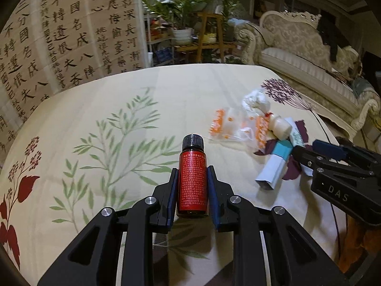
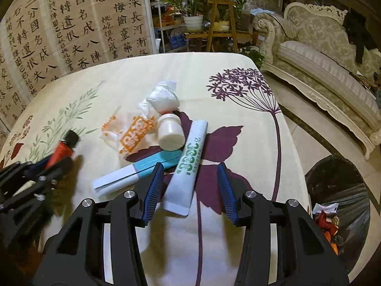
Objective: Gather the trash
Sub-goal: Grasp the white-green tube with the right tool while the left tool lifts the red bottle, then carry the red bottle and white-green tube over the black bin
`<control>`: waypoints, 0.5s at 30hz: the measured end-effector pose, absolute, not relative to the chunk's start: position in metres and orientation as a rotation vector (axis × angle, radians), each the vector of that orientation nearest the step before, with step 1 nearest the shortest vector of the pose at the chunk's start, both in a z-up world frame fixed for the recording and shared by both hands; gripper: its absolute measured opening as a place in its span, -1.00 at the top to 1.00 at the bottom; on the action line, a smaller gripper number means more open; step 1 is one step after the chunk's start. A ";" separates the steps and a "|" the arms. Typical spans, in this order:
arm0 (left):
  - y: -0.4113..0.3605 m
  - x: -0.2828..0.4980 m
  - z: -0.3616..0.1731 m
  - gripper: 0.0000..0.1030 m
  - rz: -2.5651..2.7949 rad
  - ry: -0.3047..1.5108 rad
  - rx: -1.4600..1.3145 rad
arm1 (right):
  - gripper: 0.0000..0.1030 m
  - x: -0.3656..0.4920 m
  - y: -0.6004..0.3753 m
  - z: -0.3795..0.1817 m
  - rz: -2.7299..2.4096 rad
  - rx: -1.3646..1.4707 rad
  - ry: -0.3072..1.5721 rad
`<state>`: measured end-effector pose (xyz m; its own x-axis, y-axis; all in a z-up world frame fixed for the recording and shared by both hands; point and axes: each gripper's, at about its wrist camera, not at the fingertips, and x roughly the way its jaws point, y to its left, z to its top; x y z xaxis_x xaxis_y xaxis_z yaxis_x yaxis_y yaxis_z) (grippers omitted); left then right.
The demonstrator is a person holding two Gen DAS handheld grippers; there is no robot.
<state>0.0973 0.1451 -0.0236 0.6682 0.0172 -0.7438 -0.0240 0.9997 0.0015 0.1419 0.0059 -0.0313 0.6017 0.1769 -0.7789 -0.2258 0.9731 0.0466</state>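
A small red bottle (image 1: 192, 181) with a black cap is clamped between the blue pads of my left gripper (image 1: 192, 171), just above the floral tablecloth (image 1: 119, 90). In the right wrist view that bottle (image 2: 60, 151) and the left gripper (image 2: 47, 164) are at the left. My right gripper (image 2: 190, 166) straddles a white tube with green print (image 2: 188, 166), with a gap on each side of it. Beside the tube lie a teal and white box (image 2: 135, 171), a small white bottle (image 2: 170, 134), an orange-printed plastic wrapper (image 2: 128, 133) and a crumpled white wad (image 2: 164, 97).
A bin lined with a black bag (image 2: 338, 190) stands on the floor past the table's right edge, with scraps inside. A cream sofa (image 2: 321, 54) is behind it. A calligraphy screen (image 2: 59, 23) and plant shelves (image 2: 197, 19) stand beyond the table's far edge.
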 end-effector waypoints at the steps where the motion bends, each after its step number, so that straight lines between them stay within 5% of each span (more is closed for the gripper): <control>1: 0.147 0.097 -0.023 0.52 0.033 0.835 -0.017 | 0.27 0.143 0.005 -0.032 0.231 -0.061 0.900; 6: 0.151 0.095 -0.021 0.52 0.046 0.828 -0.042 | 0.59 0.137 0.002 -0.034 0.225 -0.088 0.891; 15: 0.147 0.083 -0.016 0.52 0.043 0.813 -0.069 | 0.60 0.116 -0.018 -0.029 0.218 -0.076 0.870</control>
